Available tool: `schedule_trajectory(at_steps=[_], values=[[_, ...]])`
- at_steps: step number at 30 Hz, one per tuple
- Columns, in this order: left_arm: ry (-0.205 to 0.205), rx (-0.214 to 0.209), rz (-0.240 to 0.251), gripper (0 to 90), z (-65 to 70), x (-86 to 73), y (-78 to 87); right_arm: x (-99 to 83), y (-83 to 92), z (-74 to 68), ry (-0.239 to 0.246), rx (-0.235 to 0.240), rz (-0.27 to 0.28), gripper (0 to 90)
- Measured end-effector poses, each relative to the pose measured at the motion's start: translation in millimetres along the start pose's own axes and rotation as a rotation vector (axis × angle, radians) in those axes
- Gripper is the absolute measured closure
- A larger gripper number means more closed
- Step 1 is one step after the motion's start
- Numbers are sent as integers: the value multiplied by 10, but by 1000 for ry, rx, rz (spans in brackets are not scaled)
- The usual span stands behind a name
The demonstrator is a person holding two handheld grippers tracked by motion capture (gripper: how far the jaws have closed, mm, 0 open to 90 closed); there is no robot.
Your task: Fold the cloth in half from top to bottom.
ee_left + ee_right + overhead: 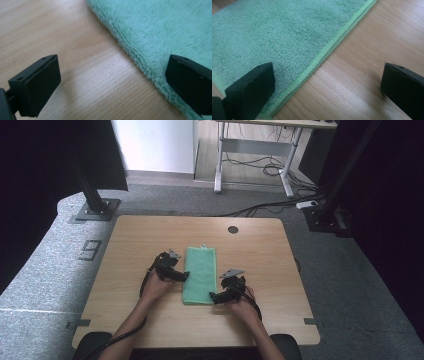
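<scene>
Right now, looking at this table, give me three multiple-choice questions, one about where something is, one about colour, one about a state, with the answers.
1. Where does the cloth lie on the table?
A. between the two grippers
B. at the far left corner
C. hanging off the near edge

2. What colour is the cloth?
A. red
B. green
C. white

3. How do the jaws of the left gripper stand?
A. shut on the cloth
B. shut on nothing
C. open

Answers:
1 A, since the left gripper and the right gripper flank its long sides.
2 B, a mint green pile in all views.
3 C, with a wide gap spanning the cloth's edge and bare wood.
</scene>
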State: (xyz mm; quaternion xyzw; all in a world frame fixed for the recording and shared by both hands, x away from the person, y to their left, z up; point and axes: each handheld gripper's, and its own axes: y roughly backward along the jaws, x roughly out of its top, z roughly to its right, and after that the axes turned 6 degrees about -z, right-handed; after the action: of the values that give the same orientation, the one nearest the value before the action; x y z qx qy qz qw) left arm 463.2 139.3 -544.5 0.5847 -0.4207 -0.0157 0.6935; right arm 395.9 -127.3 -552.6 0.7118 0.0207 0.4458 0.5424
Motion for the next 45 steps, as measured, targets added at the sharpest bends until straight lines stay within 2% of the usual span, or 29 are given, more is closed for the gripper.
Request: schedule_trajectory(at_steps=[2, 8, 18, 25, 32, 36, 40, 45], values=[[26, -19, 2, 9, -12, -22, 0, -13, 8, -19, -1, 1, 3, 0], [30, -45, 7, 15, 23, -124, 54, -58, 49, -122, 19, 15, -7, 0], [26, -46, 17, 17, 173, -388, 232, -202, 153, -351, 59, 42, -7, 0], [32, -38, 26, 22, 288, -534, 328, -294, 221, -461, 86, 65, -7, 0], [45, -36, 27, 24, 311, -559, 344, -269, 230, -453, 98, 74, -20, 0], [46, -37, 28, 26, 320, -566, 350, -188, 248, -413, 110, 66, -15, 0], [44, -37, 27, 26, 340, -578, 359, -78, 252, -328, 80, 76, -3, 0], [42, -40, 28, 26, 347, -584, 363, 88, 207, -192, 45, 58, -11, 0]])
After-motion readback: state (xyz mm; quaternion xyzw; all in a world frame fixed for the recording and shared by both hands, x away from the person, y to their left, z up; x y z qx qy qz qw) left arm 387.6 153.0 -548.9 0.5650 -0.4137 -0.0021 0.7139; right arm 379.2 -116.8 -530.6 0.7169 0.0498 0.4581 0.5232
